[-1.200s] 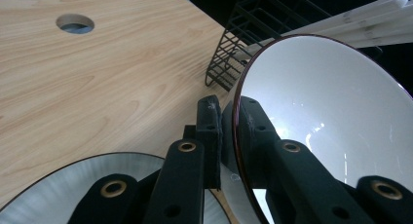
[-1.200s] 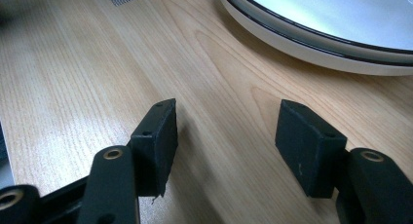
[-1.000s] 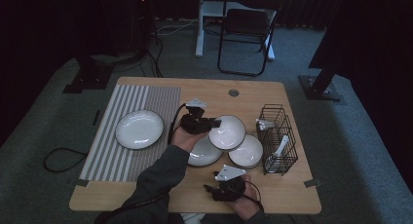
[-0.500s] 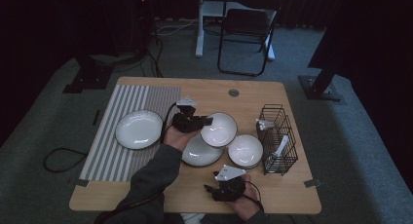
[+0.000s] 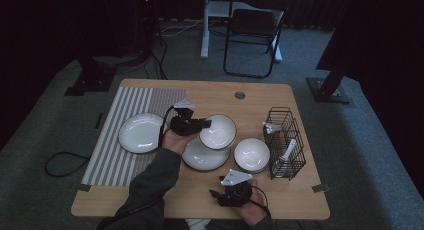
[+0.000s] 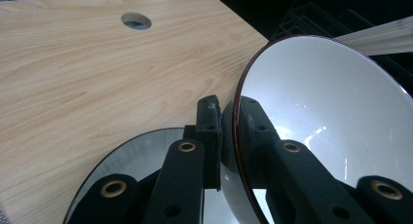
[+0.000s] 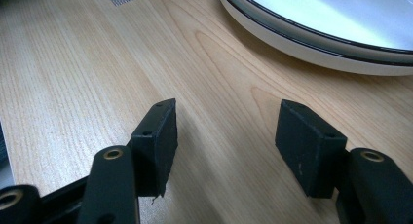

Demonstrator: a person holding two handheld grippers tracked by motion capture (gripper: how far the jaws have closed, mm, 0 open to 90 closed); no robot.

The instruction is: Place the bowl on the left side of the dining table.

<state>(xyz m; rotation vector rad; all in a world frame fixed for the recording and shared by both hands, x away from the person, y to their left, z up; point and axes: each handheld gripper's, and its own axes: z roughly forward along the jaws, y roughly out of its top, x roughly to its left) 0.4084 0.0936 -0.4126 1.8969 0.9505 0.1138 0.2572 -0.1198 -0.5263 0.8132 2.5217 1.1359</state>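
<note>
My left gripper [image 5: 202, 124] is shut on the rim of a white bowl [image 5: 218, 131] with a dark edge, held tilted above a flat white plate [image 5: 202, 157] at the table's middle. In the left gripper view the jaws pinch the bowl's rim [image 6: 236, 112], and the plate [image 6: 131, 160] lies below. A second white bowl [image 5: 251, 155] rests to the right of the plate. Another white plate [image 5: 140, 133] lies on the striped mat [image 5: 112, 160] at the left. My right gripper [image 5: 216, 195] stands open near the front edge, its jaws [image 7: 226, 136] apart over bare wood, with a plate's rim [image 7: 311, 44] ahead.
A black wire rack [image 5: 286, 142] holding white utensils stands at the table's right side. A round cable hole [image 5: 240, 95] sits near the far edge. A chair [image 5: 252, 30] stands beyond the table. Bare wood shows along the far edge and front left.
My left gripper has carried the bowl leftward, from beside the rack side to above the middle plate. The right gripper has stayed in place.
</note>
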